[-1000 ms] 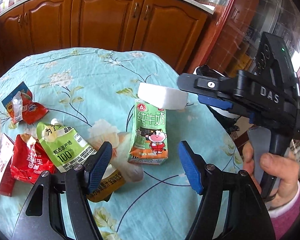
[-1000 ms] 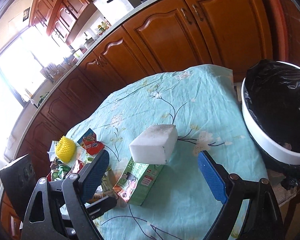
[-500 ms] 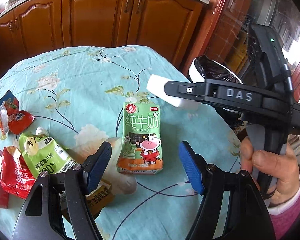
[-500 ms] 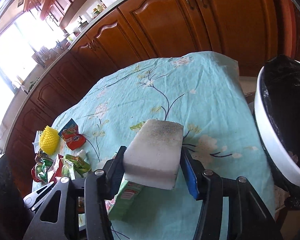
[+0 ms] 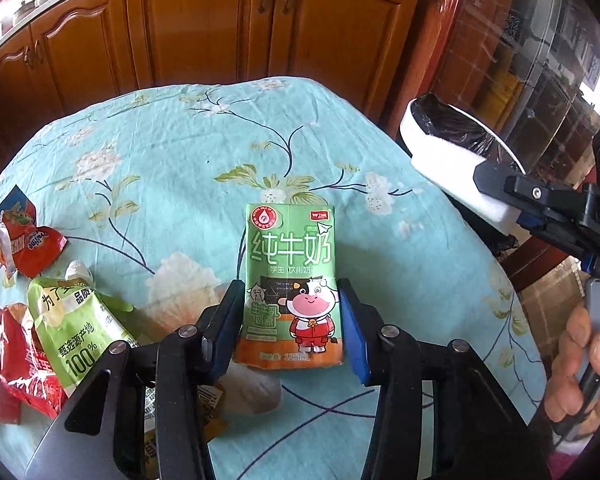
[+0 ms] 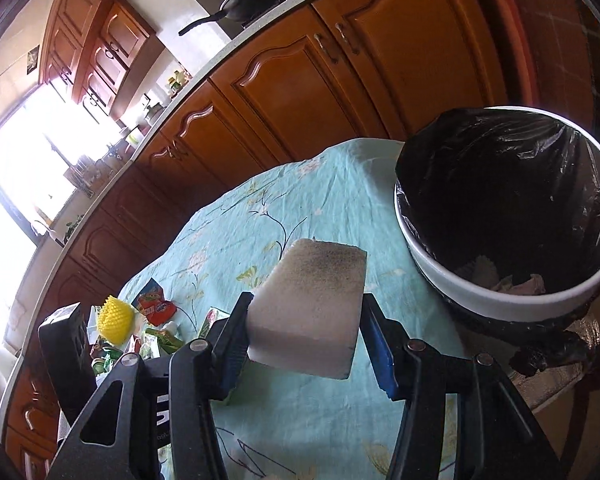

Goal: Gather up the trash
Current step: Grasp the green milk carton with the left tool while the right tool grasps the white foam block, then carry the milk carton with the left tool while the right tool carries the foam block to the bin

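My left gripper (image 5: 290, 326) is shut on a green milk carton (image 5: 290, 280) with a cartoon cow, which lies on the turquoise flowered tablecloth (image 5: 172, 160). My right gripper (image 6: 306, 338) is shut on a white sponge block (image 6: 312, 304) with a dirty top and holds it above the table, next to the white bin (image 6: 512, 300) lined with a black bag. In the left wrist view the sponge (image 5: 448, 168) and right gripper sit at the right, in front of the bin (image 5: 456, 120).
Wrappers lie at the table's left: a green pouch (image 5: 76, 332), red packets (image 5: 24, 376) and a red-blue wrapper (image 5: 20, 236). A yellow spiky ball (image 6: 114, 316) sits far left. Wooden cabinets (image 5: 220, 24) stand behind the table. The bin holds some crumpled trash (image 6: 508, 280).
My left gripper moved onto the milk carton and closed on it. My right gripper closed on the sponge, lifted it and carried it right toward the bin.
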### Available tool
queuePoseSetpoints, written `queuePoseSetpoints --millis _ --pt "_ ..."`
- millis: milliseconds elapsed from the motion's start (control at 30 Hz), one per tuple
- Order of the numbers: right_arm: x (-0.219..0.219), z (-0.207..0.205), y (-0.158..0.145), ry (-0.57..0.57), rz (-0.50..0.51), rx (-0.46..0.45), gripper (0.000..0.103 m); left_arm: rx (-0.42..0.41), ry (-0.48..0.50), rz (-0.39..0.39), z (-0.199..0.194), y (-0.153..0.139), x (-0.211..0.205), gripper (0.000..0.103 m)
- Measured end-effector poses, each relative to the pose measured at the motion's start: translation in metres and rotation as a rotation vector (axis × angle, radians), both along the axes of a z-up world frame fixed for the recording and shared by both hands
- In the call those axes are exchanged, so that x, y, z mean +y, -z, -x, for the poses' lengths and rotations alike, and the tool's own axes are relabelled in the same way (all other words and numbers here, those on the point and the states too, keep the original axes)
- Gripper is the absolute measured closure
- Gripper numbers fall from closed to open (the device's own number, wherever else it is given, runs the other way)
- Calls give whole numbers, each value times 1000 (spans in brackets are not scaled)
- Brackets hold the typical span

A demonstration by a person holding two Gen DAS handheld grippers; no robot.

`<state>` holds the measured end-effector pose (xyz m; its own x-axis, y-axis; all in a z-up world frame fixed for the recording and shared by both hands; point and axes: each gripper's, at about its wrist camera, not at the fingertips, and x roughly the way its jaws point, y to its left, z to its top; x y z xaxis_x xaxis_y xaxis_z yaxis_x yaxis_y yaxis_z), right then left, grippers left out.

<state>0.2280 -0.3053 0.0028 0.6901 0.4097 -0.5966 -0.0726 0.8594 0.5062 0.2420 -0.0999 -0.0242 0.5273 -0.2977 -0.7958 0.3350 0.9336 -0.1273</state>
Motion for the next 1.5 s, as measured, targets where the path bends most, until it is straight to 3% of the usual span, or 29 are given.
queuePoseSetpoints --millis 500,1500 --pt "4 35 -13 4 11 -50 49 -41 39 91 12 -37 -6 59" --pt "-67 52 -21 141 6 -83 49 -72 171 97 -2 -64 -88 59"
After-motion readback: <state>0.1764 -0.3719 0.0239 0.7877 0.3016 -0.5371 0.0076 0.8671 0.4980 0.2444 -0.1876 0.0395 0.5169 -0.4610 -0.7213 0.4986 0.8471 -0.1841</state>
